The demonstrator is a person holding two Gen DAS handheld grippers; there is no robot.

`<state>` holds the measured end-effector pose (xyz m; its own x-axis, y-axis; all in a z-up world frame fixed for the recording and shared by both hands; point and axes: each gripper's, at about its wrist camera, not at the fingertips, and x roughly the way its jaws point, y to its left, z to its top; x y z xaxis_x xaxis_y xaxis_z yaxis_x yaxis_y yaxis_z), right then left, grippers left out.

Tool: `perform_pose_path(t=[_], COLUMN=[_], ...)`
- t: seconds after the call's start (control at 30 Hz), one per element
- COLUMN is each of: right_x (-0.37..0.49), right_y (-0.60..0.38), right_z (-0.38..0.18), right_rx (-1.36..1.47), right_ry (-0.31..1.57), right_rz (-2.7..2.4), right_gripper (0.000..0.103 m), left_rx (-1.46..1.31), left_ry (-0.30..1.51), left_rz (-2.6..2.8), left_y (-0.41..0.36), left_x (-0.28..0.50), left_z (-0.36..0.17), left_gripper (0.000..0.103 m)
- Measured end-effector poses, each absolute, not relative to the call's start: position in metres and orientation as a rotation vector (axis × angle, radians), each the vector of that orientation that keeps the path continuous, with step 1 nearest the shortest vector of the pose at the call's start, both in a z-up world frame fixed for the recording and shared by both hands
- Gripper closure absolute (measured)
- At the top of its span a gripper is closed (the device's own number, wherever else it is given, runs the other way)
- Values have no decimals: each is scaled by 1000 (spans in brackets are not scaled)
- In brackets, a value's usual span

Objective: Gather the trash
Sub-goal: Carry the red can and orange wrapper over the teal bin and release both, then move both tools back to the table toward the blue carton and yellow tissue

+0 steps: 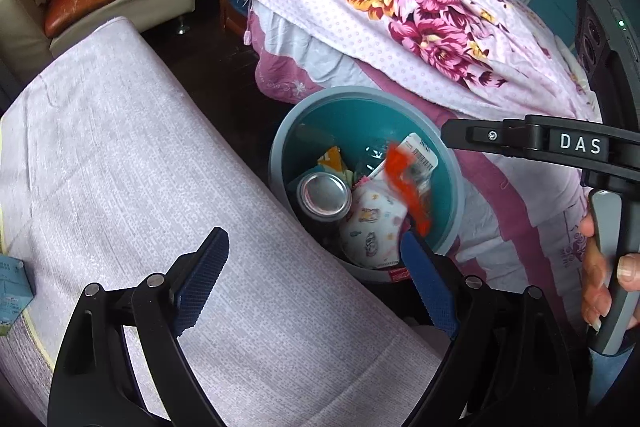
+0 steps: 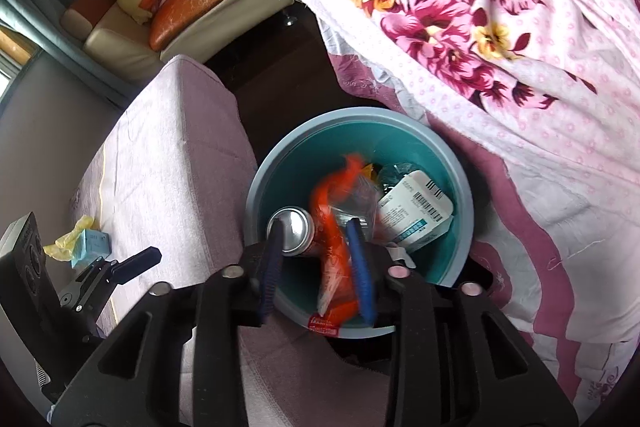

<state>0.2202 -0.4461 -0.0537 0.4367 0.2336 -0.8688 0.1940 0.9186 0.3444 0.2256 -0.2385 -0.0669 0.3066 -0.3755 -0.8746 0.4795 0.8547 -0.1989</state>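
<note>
Two grippers over a teal wastebasket [image 2: 460, 163] between bed and cloth-covered table [image 1: 120, 155]. Left gripper [image 1: 316, 287] spread wide, empty, above table edge. Right gripper [image 2: 316, 259] part open; blurred orange wrapper [image 2: 332, 227] between its blue pads, apparently loose. Inside bin: drink can [image 2: 292, 229], barcoded packet [image 2: 416, 215], printed mask [image 1: 372, 227].

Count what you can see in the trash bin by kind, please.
Metal can: 1
Orange wrapper, blurred: 1
White barcoded package: 1
Patterned white pouch: 1
Yellow-orange scrap: 1
Total: 5 seen; more may be hidden.
</note>
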Motion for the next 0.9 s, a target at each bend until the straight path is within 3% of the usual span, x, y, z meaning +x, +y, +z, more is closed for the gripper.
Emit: perform_pose_path(t=[0.2, 0.9], right_x=[218, 217], right_y=[-432, -285], right_z=[-47, -11], right_rx=[387, 168], right_ry=[1130, 1135], right_rz=[16, 203], right_gripper=[40, 37], left_rx=[81, -97], left_ry=[1129, 1086], left_rz=[-552, -369], left_y=[-221, -67], left_x=[222, 181], left_z=[-67, -58], left_gripper=[14, 14])
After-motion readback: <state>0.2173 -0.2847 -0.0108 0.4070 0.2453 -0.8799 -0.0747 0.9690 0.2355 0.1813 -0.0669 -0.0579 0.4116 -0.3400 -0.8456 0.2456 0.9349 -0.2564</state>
